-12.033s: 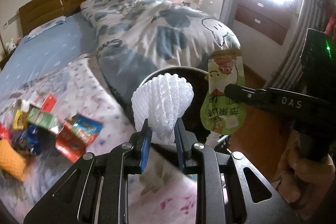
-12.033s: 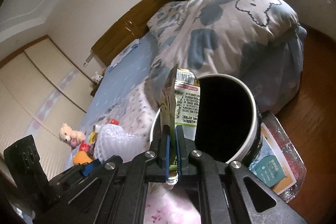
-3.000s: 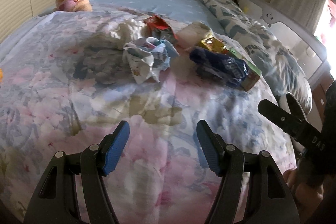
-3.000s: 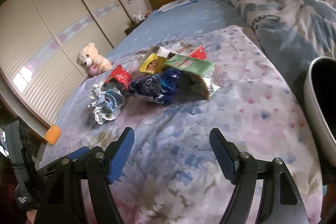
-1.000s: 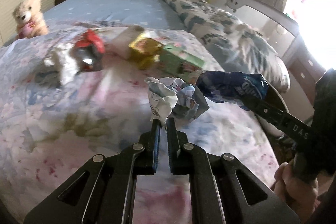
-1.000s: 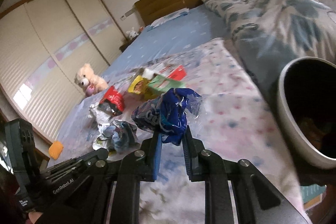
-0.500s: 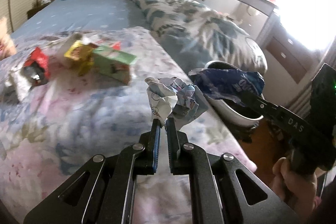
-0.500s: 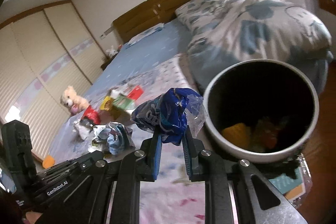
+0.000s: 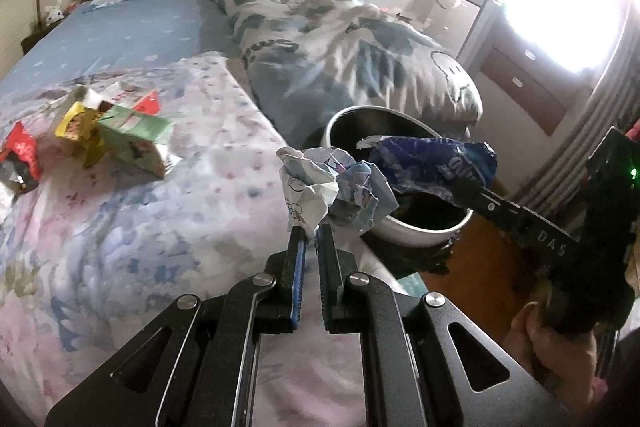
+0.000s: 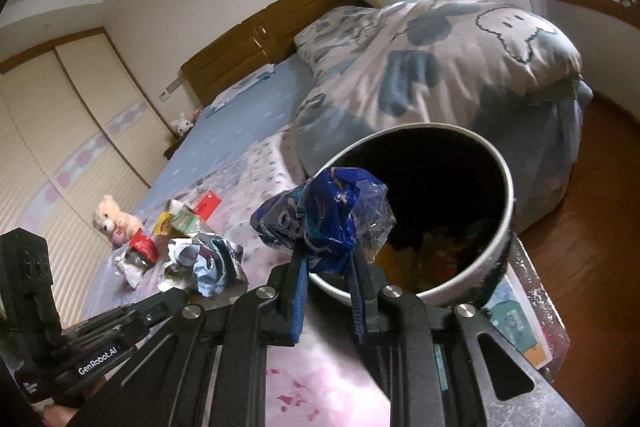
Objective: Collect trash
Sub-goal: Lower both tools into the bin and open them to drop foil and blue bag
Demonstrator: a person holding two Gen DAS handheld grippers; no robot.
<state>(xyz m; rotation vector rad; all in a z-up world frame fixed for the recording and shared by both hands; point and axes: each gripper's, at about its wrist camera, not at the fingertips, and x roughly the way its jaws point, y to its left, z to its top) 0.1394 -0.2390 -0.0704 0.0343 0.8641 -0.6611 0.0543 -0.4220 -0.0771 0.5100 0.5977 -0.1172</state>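
Observation:
My left gripper (image 9: 311,233) is shut on a crumpled white-and-blue paper ball (image 9: 332,191), held above the bed's edge just left of the round white trash bin (image 9: 424,233). My right gripper (image 10: 326,259) is shut on a crumpled blue plastic wrapper (image 10: 320,219), held over the bin's near rim (image 10: 502,235). The wrapper also shows in the left wrist view (image 9: 432,165) above the bin's dark opening. The paper ball shows in the right wrist view (image 10: 204,261). Orange and dark trash lies inside the bin.
More trash lies on the floral bedspread (image 9: 132,211): a green carton (image 9: 134,137), a yellow wrapper (image 9: 78,121), a red packet (image 9: 20,155). A rolled quilt (image 9: 344,55) lies behind the bin. A teddy bear (image 10: 114,223) sits far left. Wooden floor (image 10: 600,211) is to the right.
Both grippers have swung right from the bed toward the bin with their loads. The blue wrapper now hangs over the bin's rim and the paper ball is beside it.

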